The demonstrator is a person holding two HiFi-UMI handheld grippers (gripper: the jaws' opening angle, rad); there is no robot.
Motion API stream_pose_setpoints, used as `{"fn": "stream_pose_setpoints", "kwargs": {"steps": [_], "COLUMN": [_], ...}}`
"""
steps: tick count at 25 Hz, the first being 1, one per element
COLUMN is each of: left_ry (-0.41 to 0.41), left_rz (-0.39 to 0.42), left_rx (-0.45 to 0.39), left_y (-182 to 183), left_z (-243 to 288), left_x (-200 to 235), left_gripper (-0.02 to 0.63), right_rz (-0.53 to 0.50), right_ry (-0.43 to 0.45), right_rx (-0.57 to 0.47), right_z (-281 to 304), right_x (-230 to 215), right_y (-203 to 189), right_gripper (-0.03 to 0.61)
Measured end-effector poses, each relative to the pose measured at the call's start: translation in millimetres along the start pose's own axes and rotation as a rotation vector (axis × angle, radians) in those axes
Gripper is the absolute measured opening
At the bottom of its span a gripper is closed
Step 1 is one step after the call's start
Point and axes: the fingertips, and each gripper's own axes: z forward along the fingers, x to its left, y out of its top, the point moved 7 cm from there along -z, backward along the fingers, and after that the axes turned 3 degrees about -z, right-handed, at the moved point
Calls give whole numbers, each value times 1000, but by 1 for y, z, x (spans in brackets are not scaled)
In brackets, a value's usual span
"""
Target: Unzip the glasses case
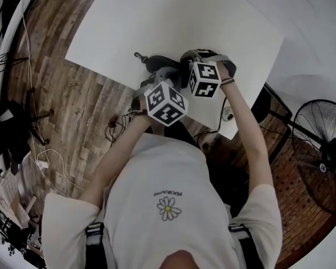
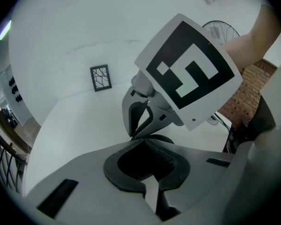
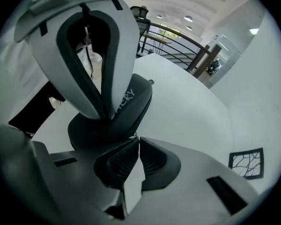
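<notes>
On the white table (image 1: 173,21), near its front edge, lies the dark glasses case (image 1: 155,64), with a short strap (image 1: 139,56) trailing from its left end. Both grippers crowd in over it.

The left gripper (image 2: 144,140) has its fingers clenched tip to tip, the points set against the case's rim (whether any of the case is nipped between them I cannot tell). In the right gripper view those pale fingers (image 3: 107,50) stand in front of the case (image 3: 131,104), whose lettered side is tilted up.

The right gripper (image 3: 135,138) is likewise clenched, its tips right at the case's near edge. A tiny bright bit shows there, too small to name. In the left gripper view its fingers (image 2: 129,110) slant down to meet the case (image 2: 165,138). A small framed picture (image 2: 100,78) shows farther back.
</notes>
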Motion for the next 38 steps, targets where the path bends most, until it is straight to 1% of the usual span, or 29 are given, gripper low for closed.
{"fn": "stream_pose_setpoints", "kwargs": {"steps": [2,3,5,6,8,10,11,12,13,14,16,19,21,23,25,28,31,34,36,38], "left_ry": [-7,-16,-46,-55,-44,-20,-12,-8,-5,-4,-6,3,13,8,-15,-32,-12,-28,-35,-29], "left_rz": [-6,-8,-31,-58,-109,-115,-105,-93,-82,-69,-34,34,64,66,58,62,60,35,32,41], "left_rx": [-2,4,34,50,56,37,30,25,23,23,29,50,55,54,60,54,43,53,55,60], "left_y": [-4,-5,-6,-6,-2,4,6,9,11,13,16,15,14,14,12,7,4,5,6,7], "left_z": [4,4,3,1,-5,-10,-12,-12,-12,-12,-7,4,7,9,11,11,10,11,11,11], "left_x": [0,0,3,8,22,34,38,41,42,42,37,29,29,30,27,20,20,22,22,20], "left_gripper": [15,15,15,15,15,15,15,15,15,15,15,15,15,15,15,15,15,15,15,15], "right_rz": [-5,14,94,150,308,536,648,738,797,827,850,902,940,966,969,949,953,956,927,871], "right_ry": [-6,-14,-52,-96,-235,-388,-435,-448,-434,-408,-365,-342,-344,-341,-335,-347,-377,-400,-400,-408], "right_rx": [-8,-17,-38,-39,-14,23,28,18,-5,-33,-82,-135,-142,-142,-129,-60,7,41,52,78], "right_z": [6,7,6,4,-3,-13,-18,-21,-22,-21,-18,-12,-10,-9,-9,-8,-13,-22,-25,-24], "right_x": [-2,-1,2,2,-1,-1,3,10,20,30,47,57,57,55,58,69,73,69,65,59], "right_y": [2,2,2,1,-9,-25,-30,-29,-24,-15,4,26,30,28,23,9,-15,-44,-55,-62], "right_gripper": [9,9,9,8,7,6,6,6,8,6,8,6,6,6,6,6,6,6,7,7]}}
